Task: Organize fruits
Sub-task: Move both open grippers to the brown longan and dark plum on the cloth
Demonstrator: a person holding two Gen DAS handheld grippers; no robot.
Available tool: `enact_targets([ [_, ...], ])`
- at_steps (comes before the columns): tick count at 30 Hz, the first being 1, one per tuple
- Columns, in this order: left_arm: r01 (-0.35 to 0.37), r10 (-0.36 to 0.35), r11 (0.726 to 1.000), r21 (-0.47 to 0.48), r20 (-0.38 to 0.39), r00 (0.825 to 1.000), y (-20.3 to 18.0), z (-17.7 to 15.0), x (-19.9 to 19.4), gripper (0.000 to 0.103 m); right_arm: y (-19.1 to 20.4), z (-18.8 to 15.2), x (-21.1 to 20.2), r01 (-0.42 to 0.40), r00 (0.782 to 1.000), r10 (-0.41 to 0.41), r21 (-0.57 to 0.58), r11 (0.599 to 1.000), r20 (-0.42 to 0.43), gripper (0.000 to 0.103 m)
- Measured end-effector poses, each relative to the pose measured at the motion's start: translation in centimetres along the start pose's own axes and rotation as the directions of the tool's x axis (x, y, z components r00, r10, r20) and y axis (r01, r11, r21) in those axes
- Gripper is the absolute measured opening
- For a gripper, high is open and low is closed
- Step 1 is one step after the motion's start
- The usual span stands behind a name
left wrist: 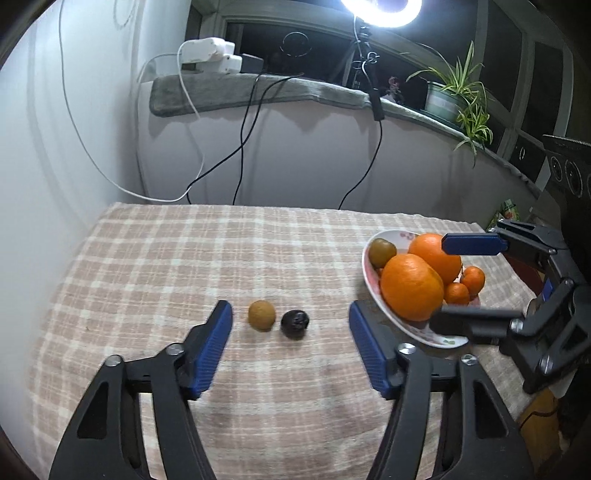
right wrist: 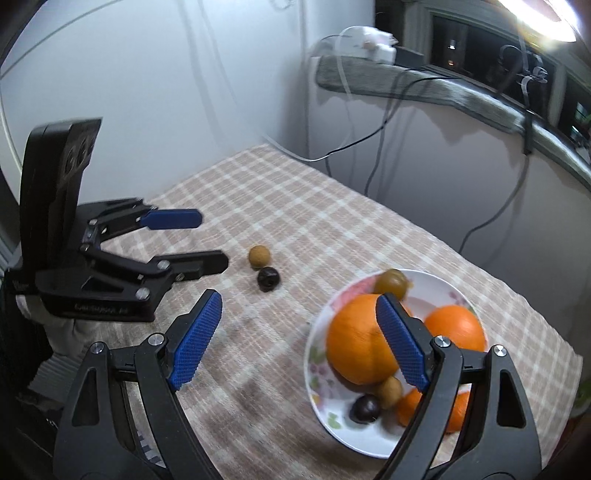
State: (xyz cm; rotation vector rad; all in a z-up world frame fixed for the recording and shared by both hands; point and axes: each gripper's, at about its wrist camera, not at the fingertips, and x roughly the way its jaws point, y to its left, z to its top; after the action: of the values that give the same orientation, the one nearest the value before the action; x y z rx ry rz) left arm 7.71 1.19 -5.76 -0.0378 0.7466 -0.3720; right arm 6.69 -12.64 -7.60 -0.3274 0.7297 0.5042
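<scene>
A small tan round fruit [left wrist: 261, 314] and a dark round fruit [left wrist: 294, 323] lie side by side on the checked tablecloth [left wrist: 184, 258]. My left gripper [left wrist: 290, 328] is open, its fingers on either side of the pair, just short of them. A floral plate [left wrist: 424, 332] at the right holds two large oranges [left wrist: 412, 286], small mandarins [left wrist: 472, 278] and an olive-coloured fruit [left wrist: 382, 252]. My right gripper [right wrist: 299, 339] is open and empty, hovering by the plate [right wrist: 317, 354]. In the right wrist view the tan fruit [right wrist: 259, 256], the dark fruit [right wrist: 268, 279] and my left gripper [right wrist: 210, 240] show further off.
A grey-covered ledge [left wrist: 258, 92] with white adapters, cables and a potted plant [left wrist: 454, 96] runs behind the table. A ring light [left wrist: 380, 11] stands above. The table's right edge lies just beyond the plate.
</scene>
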Motion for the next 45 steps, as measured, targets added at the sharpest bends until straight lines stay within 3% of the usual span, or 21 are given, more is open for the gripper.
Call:
enact_targets([
  [7, 0.026, -0.027, 0.999, -0.037, -0.037, 0.999, 2.5, 0.1, 1.3, 0.041, 2.2, 1.0, 2.4, -0.026, 0.999, 0.022, -0.087, 0.996, -0.045, 0.088],
  [11, 0.036, -0.039, 0.998, -0.048, -0.061, 0.997, 3.3, 0.1, 2.3, 0.036, 3.2, 1.6, 4.0, -0.048, 0.996, 0.039, -0.124, 0.991, -0.074, 0.087],
  [17, 0.056, -0.061, 0.997, -0.049, -0.098, 0.993, 3.9, 0.0, 4.0, 0.031, 3.9, 2.0, 6.8, -0.062, 0.989, 0.04, -0.157, 0.986, -0.14, 0.075],
  [25, 0.074, -0.081, 0.996, -0.055, -0.134, 0.988, 4.8, 0.2, 5.6, 0.028, 3.5, 2.3, 9.6, -0.072, 0.975, 0.036, -0.162, 0.984, -0.218, 0.058],
  [45, 0.144, -0.153, 0.988, -0.058, -0.206, 0.967, 5.1, 0.3, 8.1, 0.028, 3.9, 2.4, 14.1, -0.054, 0.954, -0.011, -0.208, 0.977, -0.301, 0.043],
])
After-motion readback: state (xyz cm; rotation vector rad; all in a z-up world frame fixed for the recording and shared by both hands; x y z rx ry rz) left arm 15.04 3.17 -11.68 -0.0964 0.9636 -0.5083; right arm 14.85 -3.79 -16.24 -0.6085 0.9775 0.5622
